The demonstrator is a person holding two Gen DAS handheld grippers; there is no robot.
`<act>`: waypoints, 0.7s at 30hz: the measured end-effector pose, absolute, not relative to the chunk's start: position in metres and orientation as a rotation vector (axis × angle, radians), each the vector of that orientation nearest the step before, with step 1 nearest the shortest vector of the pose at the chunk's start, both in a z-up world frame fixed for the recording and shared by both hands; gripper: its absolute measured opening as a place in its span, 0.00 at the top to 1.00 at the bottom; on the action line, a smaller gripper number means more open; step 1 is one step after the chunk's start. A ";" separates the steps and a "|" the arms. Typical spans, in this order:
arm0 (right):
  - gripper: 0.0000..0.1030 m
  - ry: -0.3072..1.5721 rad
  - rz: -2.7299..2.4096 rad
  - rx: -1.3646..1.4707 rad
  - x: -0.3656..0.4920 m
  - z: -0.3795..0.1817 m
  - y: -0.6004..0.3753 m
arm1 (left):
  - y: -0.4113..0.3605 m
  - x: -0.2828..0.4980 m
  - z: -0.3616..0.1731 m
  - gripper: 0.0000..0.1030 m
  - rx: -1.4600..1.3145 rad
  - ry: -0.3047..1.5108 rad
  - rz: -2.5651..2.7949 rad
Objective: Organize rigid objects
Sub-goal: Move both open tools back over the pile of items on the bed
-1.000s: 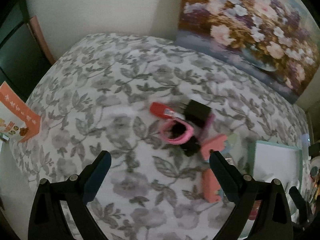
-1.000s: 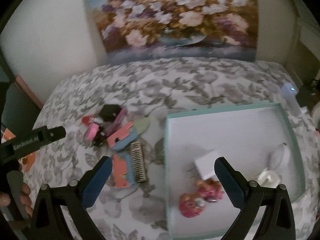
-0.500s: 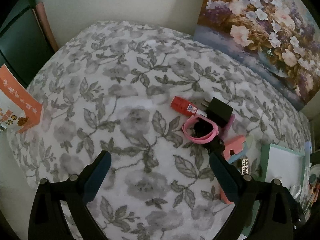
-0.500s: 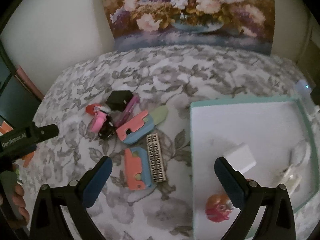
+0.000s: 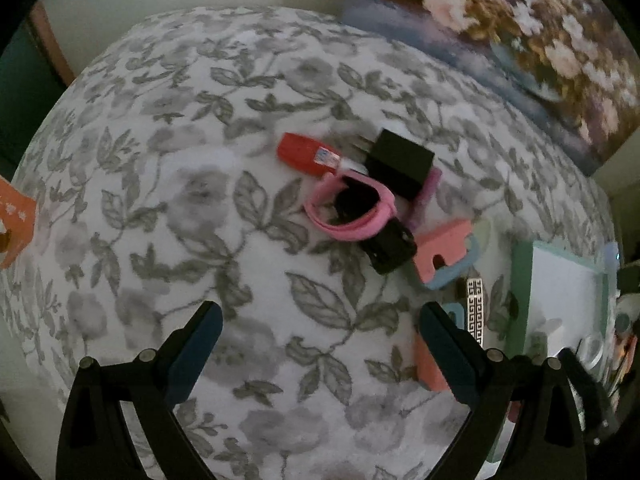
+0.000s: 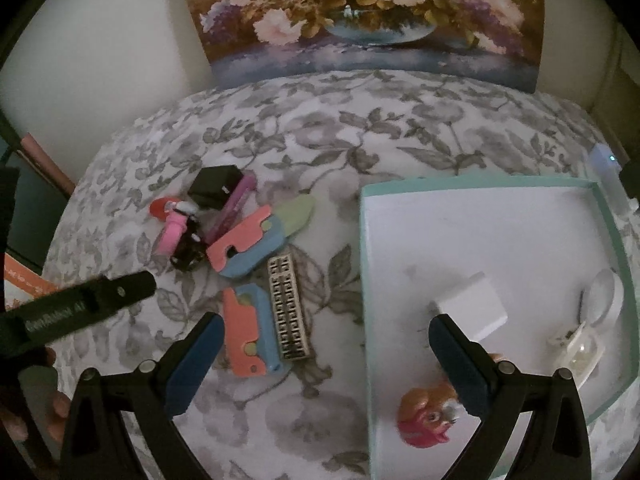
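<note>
Both tools spread wide and empty above the floral counter [image 6: 400,128].
Left tool [image 5: 320,336] faces the pink band [image 5: 352,216]; right tool [image 6: 326,344] hovers between the clutter and the tray [image 6: 366,264].

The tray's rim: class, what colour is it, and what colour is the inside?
The tray has a mint-green rim and a white inside; the right wrist view shows it best.

Floral painting [image 6: 360,12] against wall, grey leaf-print bedspread [image 5: 200,128], orange leaflet [image 5: 16,220]
</note>
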State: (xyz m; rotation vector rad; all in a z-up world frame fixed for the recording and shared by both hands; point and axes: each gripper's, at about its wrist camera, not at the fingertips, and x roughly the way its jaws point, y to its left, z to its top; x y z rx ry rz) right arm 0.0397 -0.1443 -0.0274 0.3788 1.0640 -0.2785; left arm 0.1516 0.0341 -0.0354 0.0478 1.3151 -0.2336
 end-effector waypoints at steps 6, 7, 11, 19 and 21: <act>0.00 1.040 -0.342 0.368 0.033 -0.019 -0.167 | 0.021 0.151 -0.049 0.04 0.048 1.355 -0.249; 0.00 1.037 -0.354 0.373 0.031 -0.018 -0.171 | 0.017 0.150 -0.054 0.04 0.049 1.372 -0.257; 0.00 1.028 -0.371 0.412 0.025 -0.016 -0.184 | 0.001 0.147 -0.065 0.04 0.050 1.409 -0.299; 0.00 1.028 -0.386 0.417 0.020 -0.016 -0.197 | -0.039 0.135 -0.075 0.04 0.170 1.403 -0.348; 0.00 1.030 -0.387 0.415 0.019 -0.016 -0.199 | -0.047 0.132 -0.076 0.04 0.206 1.397 -0.344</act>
